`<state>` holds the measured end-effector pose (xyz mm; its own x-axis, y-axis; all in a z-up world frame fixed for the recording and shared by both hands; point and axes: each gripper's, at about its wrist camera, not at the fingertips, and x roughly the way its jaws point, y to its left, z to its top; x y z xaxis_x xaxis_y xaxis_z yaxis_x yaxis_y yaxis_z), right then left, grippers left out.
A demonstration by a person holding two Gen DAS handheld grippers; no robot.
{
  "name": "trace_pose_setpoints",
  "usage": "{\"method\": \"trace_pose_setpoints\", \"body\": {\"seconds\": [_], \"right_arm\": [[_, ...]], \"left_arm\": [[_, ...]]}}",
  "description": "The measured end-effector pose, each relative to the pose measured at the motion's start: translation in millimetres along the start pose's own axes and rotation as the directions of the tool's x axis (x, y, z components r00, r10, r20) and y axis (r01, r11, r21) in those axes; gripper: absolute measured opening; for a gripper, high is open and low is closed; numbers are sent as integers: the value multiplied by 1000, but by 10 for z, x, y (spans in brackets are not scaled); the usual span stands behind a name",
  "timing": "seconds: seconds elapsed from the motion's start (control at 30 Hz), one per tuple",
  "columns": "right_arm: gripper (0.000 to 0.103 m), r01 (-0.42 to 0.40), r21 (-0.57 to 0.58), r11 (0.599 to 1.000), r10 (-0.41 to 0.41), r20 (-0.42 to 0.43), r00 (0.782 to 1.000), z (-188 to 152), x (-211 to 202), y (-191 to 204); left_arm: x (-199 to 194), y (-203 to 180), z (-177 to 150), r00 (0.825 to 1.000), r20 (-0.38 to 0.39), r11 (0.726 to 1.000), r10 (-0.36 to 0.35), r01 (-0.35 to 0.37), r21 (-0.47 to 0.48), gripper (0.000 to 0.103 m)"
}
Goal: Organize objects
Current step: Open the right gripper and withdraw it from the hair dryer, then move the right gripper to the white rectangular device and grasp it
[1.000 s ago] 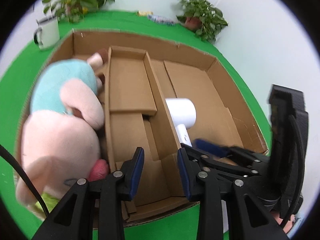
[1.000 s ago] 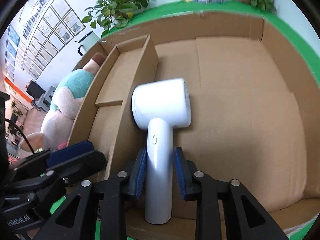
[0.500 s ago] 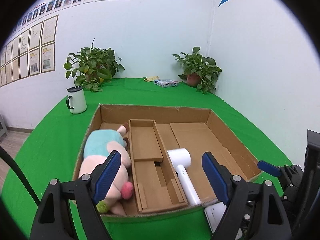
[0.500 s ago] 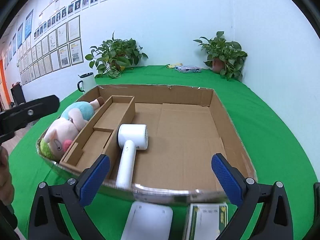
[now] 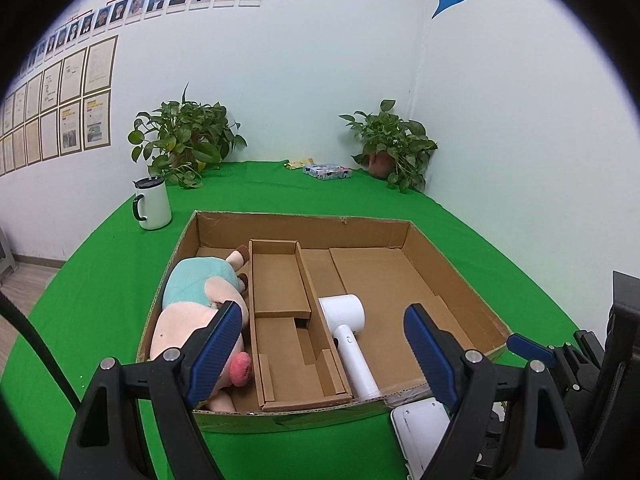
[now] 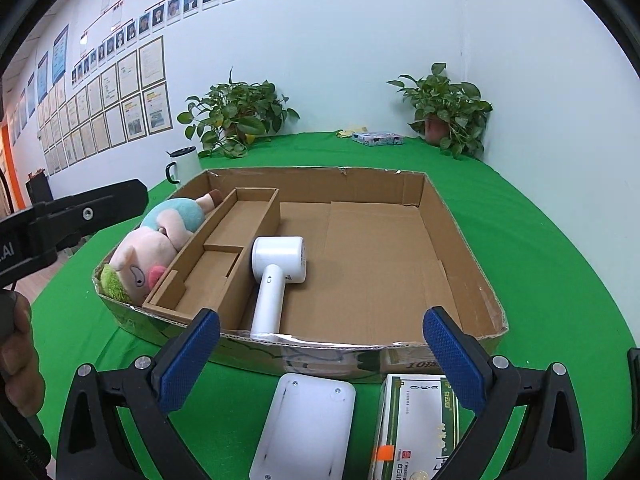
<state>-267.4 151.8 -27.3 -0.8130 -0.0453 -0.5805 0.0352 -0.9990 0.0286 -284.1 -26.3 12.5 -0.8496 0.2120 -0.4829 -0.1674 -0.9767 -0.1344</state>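
Hovering before the cardboard tray (image 6: 460, 240), both hand-held grippers, left (image 5: 320, 344) and right (image 6: 320, 352), gaped empty; the white hair dryer (image 6: 276, 272) lay inside beside the divider box (image 6: 216, 256), plush pig (image 6: 160, 236) leftmost.

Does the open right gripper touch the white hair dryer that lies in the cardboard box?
Apart. In the right wrist view, the right gripper is open and empty outside the cardboard box, while the white hair dryer lies inside, beyond the near wall.

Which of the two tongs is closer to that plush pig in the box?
Left. The left tongs hang open just in front of the plush pig at the box's left side. The right tongs, also open, sit further right, nearer the white hair dryer.
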Motion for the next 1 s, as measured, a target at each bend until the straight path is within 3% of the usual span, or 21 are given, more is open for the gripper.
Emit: {"method": "trace_pose_setpoints", "body": {"seconds": [0.3, 0.43, 0.6, 0.7, 0.87, 1.0], "right_arm": [[102, -4, -3, 1000, 4, -14, 1000, -33, -29, -10], [102, -77, 1, 997, 77, -54, 996, -175, -23, 58], [102, -256, -10, 967, 252, -126, 959, -569, -57, 235], [102, -306, 19, 952, 304, -180, 935, -758, 37, 276], [102, -222, 59, 973, 230, -216, 949, -941, 160, 65], [102, -139, 42, 989, 145, -231, 962, -996, 193, -150]], "left_arm": [[-39, -5, -50, 1000, -2, 1000, -18, 18, -7, 83], [-30, 27, -142, 998, -35, 998, -49, 49, -28, 83], [112, 127, -458, 986, -138, 994, -91, 80, -79, 83], [191, 153, -608, 974, -189, 988, -123, 104, -111, 83], [243, 102, -738, 962, -231, 988, -143, 125, -93, 83], [330, 38, -835, 942, -274, 979, -195, 169, -117, 83]]}}
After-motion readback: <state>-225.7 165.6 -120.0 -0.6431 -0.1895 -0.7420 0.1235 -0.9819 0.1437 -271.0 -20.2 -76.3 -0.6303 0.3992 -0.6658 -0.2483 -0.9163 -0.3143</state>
